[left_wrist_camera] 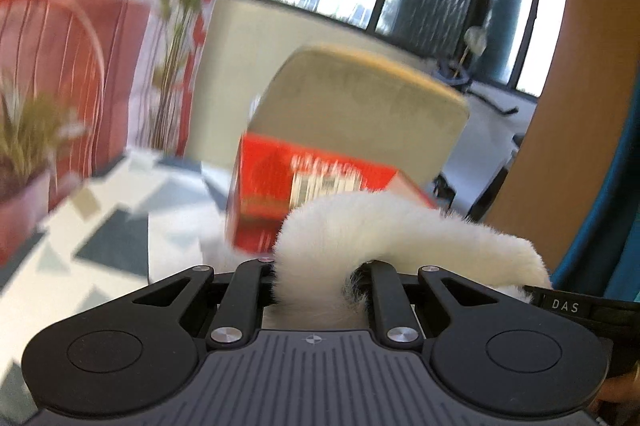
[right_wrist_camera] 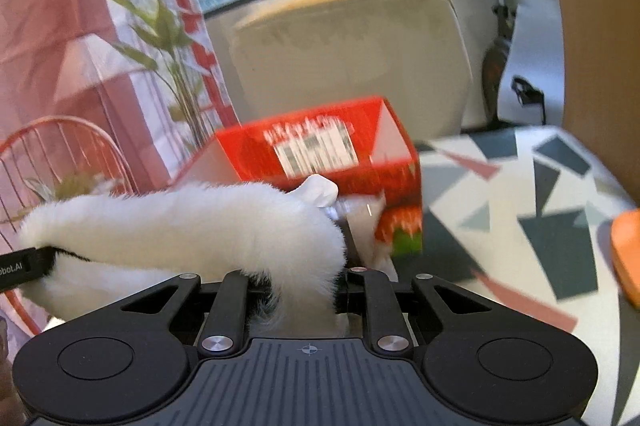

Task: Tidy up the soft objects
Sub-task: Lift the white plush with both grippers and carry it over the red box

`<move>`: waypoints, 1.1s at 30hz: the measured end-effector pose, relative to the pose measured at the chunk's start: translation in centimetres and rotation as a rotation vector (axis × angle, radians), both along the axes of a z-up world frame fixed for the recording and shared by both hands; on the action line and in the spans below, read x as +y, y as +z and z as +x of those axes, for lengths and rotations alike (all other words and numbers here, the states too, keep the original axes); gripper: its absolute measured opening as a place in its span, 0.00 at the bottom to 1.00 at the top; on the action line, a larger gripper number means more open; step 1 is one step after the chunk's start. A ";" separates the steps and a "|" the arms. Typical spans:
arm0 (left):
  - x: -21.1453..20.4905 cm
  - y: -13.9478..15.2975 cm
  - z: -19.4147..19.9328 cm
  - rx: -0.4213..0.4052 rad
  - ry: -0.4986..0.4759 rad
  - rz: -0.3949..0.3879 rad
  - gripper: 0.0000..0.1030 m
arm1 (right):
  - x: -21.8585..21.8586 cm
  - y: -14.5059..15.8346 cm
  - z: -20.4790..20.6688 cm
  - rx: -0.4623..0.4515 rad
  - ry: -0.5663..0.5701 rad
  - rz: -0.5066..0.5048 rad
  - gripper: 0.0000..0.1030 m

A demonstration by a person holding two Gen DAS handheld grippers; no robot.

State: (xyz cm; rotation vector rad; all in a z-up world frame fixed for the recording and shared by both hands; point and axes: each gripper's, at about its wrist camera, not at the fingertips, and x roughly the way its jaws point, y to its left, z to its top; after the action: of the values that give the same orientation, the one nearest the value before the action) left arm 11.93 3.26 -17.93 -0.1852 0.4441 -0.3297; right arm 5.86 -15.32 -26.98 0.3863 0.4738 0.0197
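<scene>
Two grippers shared one white furry object. In the left wrist view, the left gripper (left_wrist_camera: 316, 278) had its jaws closed on the white furry piece (left_wrist_camera: 384, 238), which rose out from between them and arched toward 3 o'clock, ending at the tip of the other gripper, a black bar at the right edge. In the right wrist view, the right gripper (right_wrist_camera: 296, 286) likewise had its jaws clamped on the same fur (right_wrist_camera: 192, 226), which stretched away toward 9 o'clock to the other gripper's black tip at the left edge. Whether the fur was a slipper, a toy or a strip of cloth could not be told. A small white tag or fold stuck up from the fur at about 1 o'clock of the right jaws.

Beyond the fur at 12 o'clock stood a red carton (right_wrist_camera: 320, 154) with a white barcode label, blurred in both views. It sat on a bench covered by a cloth (right_wrist_camera: 520, 210) patterned with grey, dark blue and pink triangles. Behind the carton was a beige chair back (right_wrist_camera: 352, 50), and farther off dark-framed windows. At 9 to 10 o'clock were a red wire chair (left_wrist_camera: 52, 66), a potted green plant (left_wrist_camera: 28, 146) and a tall leafy stem before a pink curtain. An orange object (right_wrist_camera: 626, 254) showed at the 3 o'clock edge of the right view, cut off by the frame.
</scene>
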 end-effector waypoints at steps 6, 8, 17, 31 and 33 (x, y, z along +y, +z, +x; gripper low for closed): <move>-0.1 2.9 0.4 -0.068 -0.021 -0.020 0.16 | -0.5 3.9 -0.1 -0.096 0.011 -0.022 0.16; -0.1 3.5 0.7 -0.072 -0.020 -0.028 0.16 | -0.9 5.1 0.1 -0.119 0.015 -0.018 0.16; 0.1 5.6 3.0 -0.102 -0.026 -0.030 0.16 | -2.0 8.6 3.0 -0.144 0.076 -0.045 0.16; -2.8 6.2 11.3 -0.079 -0.026 0.070 0.16 | -5.2 9.3 12.3 -0.149 0.104 -0.092 0.16; -3.3 5.8 12.5 -0.065 -0.029 0.094 0.16 | -5.8 8.8 13.9 -0.131 0.104 -0.095 0.16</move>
State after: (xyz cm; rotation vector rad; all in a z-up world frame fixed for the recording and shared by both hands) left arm 24.48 -0.08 -12.17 -0.0765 0.3969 -0.3416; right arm 19.77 -21.12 -18.22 0.2654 0.3635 0.1225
